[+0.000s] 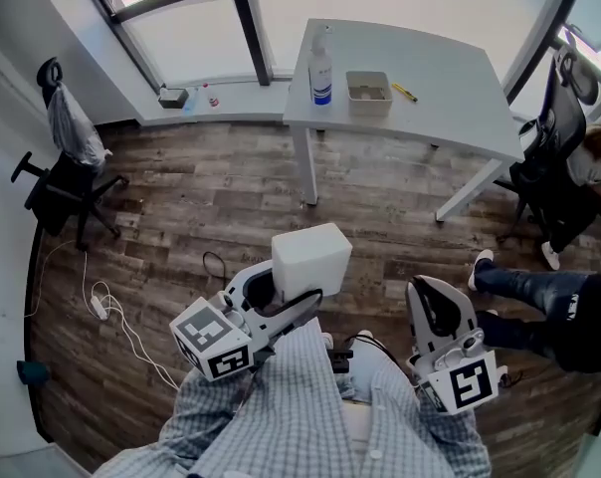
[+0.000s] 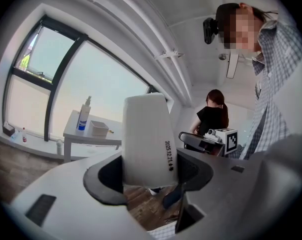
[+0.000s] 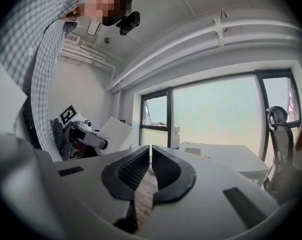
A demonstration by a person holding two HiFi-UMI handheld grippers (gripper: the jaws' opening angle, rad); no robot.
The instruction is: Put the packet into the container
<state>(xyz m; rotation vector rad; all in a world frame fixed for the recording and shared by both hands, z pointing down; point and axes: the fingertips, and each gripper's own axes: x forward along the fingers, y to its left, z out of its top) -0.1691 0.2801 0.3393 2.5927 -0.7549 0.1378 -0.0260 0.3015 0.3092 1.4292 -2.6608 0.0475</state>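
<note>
From the head view, your left gripper [image 1: 279,292] sits low and left of centre. Its jaws stand wide and clamp a white packet [image 1: 310,259], which sticks up above them. Your right gripper [image 1: 429,295] is low and to the right, well apart from the packet. The container [image 1: 368,94], a small open tray, stands on the white table [image 1: 450,88] in the upper right of the frame, far from the packet. A spray bottle [image 1: 321,68] stands just to the left of it on the same tabletop.

In the left gripper view, the packet [image 2: 147,139] fills the middle of the frame. It is upright between the two dark pads, which press on its lower sides. The table [image 2: 76,134] is small at middle left, with the container [image 2: 99,128] and the bottle [image 2: 83,115] on it. Your right gripper [image 2: 203,138] shows to the right of the packet.

In the right gripper view, the right gripper [image 3: 150,151] has its jaws drawn almost together. Only a thin slit is left between them, and nothing is in it. At middle left, your left gripper [image 3: 88,138] carries the packet [image 3: 116,131]. The table [image 3: 231,159] lies at centre right, with the bottle [image 3: 176,138] and the container [image 3: 193,151] small on top.
</note>
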